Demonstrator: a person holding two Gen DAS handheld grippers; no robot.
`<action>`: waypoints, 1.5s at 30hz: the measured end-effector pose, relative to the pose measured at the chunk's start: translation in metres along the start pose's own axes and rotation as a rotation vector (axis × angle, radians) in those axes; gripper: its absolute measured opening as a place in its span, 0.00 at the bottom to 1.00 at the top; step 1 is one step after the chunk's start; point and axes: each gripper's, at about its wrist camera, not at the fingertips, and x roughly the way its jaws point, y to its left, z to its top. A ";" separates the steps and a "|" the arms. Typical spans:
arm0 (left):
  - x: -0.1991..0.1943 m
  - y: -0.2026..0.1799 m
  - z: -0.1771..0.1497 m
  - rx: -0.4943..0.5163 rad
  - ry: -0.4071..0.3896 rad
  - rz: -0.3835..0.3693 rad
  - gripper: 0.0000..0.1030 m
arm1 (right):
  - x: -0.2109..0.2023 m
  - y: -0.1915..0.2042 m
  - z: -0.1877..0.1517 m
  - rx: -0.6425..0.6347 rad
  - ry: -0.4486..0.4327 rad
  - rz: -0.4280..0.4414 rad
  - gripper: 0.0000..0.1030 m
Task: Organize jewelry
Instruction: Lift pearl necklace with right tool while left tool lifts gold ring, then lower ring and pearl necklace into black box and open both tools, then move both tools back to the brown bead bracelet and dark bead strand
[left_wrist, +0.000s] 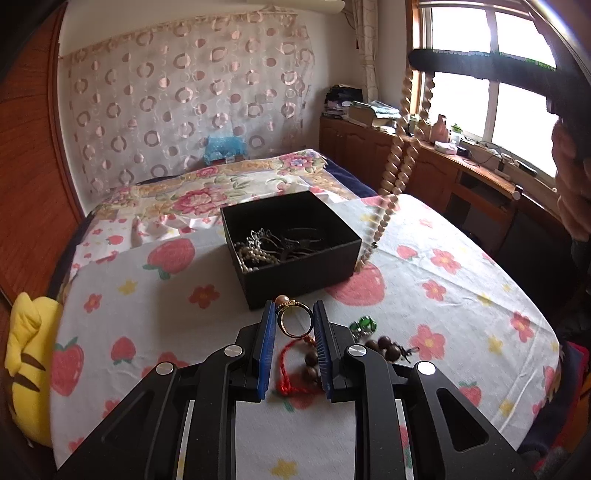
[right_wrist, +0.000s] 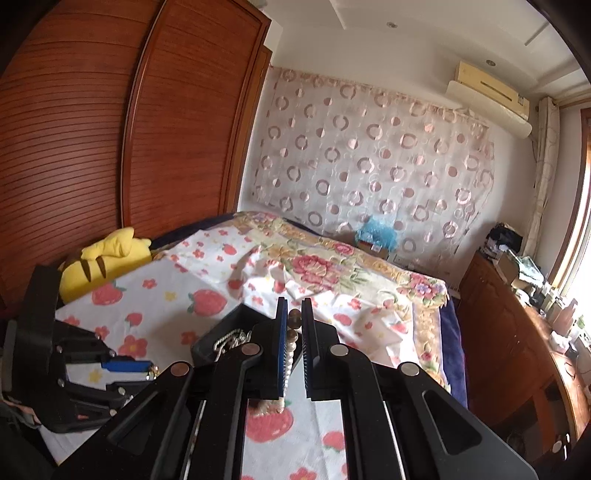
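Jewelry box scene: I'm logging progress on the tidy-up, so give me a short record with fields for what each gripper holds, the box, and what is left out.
left gripper: shut on gold ring with a pearl, just short of the box
right gripper: shut on beaded necklace, raised, strand hanging beside the box
black box: open, holds pearls and metal pieces
left out on cloth: green ring, dark bead bracelet, red cord
surface: strawberry tablecloth

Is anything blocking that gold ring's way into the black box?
Nothing visible: the gold pearl-topped ring sits pinched in the left gripper, just short of the open black box's near wall, only bare tablecloth between.
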 end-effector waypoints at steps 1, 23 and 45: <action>0.001 0.001 0.002 0.000 -0.001 0.002 0.19 | 0.001 -0.001 0.005 -0.002 -0.004 -0.001 0.08; 0.039 0.024 0.040 -0.039 -0.005 0.030 0.19 | 0.071 0.001 0.011 0.026 0.079 0.050 0.08; 0.080 0.012 0.064 0.006 0.003 0.049 0.46 | 0.087 -0.018 -0.060 0.243 0.154 0.184 0.22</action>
